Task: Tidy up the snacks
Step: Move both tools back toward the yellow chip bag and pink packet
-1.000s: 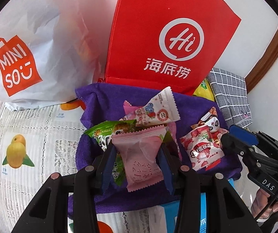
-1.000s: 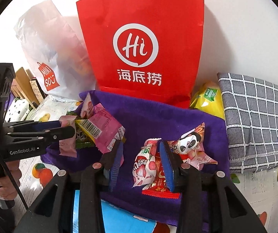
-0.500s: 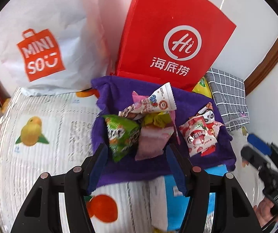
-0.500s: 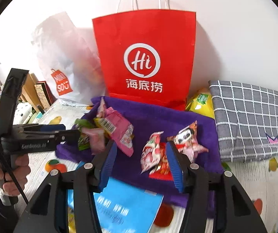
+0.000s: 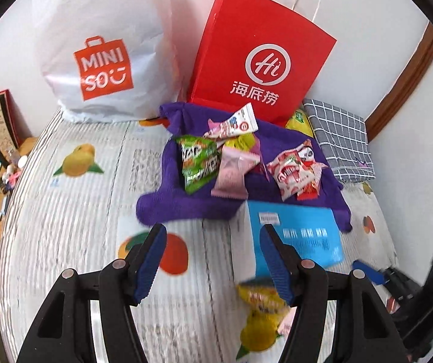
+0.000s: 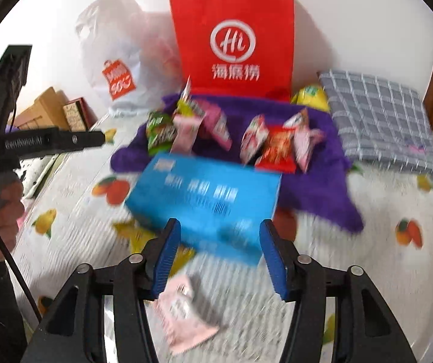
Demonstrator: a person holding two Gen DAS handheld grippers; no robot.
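Snacks (image 5: pixel 234 163) on purple cloth (image 5: pixel 186 202), beyond both grippers | left fingers (image 5: pixel 148 267) apart, empty | right fingers (image 6: pixel 272 261) opening, empty

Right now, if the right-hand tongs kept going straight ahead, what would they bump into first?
Probably the flat blue cardboard box lying just ahead of the right tongs, whose jaws are opening with nothing between them. Depth is hard to judge in this blur.

Bright snacks on purple, ahead of the blue-padded tools

A purple cloth (image 5: pixel 186 202) bears green (image 5: pixel 198 160) and pink packets (image 5: pixel 234 172); nearer lies a blue box (image 6: pixel 204 199); beyond stand a red bag (image 5: pixel 261 57) and a grey checked cushion (image 6: pixel 379 118).
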